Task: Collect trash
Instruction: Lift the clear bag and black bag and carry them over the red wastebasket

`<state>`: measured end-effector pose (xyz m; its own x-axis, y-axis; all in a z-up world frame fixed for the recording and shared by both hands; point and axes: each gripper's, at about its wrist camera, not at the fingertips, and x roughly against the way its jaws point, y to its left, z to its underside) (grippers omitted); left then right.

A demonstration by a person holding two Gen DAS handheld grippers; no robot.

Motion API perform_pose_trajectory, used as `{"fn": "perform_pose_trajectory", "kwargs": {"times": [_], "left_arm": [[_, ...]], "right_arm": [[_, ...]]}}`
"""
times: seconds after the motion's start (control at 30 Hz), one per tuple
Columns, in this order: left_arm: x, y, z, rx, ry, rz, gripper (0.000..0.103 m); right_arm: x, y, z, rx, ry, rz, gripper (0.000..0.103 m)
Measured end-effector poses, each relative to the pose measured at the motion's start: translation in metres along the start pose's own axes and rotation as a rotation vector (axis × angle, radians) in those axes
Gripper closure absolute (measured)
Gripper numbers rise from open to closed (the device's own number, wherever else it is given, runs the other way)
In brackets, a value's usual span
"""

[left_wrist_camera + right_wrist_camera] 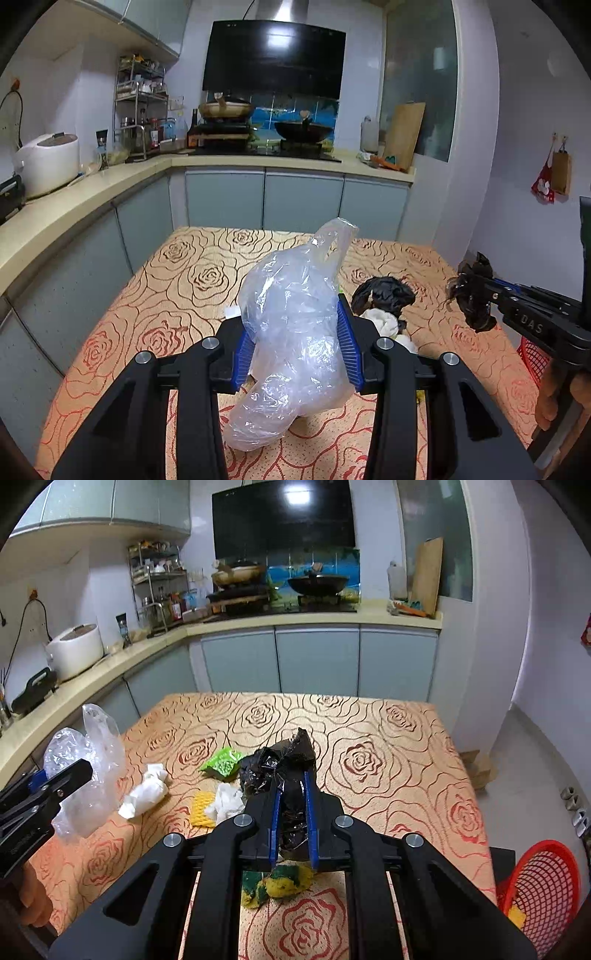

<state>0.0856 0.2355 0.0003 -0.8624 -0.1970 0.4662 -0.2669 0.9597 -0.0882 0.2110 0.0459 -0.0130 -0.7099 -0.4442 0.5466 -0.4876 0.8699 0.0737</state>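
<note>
My left tongs are clamped on the clear plastic bag, my right tongs on crumpled black plastic, both lifted over the desk. Both look light, limp and slippery, so I'd grip bunched folds. Tissue wads, a green wrapper and a sponge lie below; the red basket waits at the desk's right edge.

The left gripper clamps a crumpled clear plastic bag between its blue fingers above the rose-patterned worktop. To the right, the right gripper pinches black plastic; another black wad lies beside white paper.
</note>
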Motion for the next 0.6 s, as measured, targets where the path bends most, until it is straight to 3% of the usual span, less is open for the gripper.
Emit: {"fn": "perform_pose_trajectory", "kwargs": {"times": [0.6], "left_arm": [[0.032, -0.035, -0.017, -0.039, -0.094, 0.036, 0.064]], "right_arm": [[0.065, -0.027, -0.002, -0.071, -0.100, 0.038, 0.091]]}}
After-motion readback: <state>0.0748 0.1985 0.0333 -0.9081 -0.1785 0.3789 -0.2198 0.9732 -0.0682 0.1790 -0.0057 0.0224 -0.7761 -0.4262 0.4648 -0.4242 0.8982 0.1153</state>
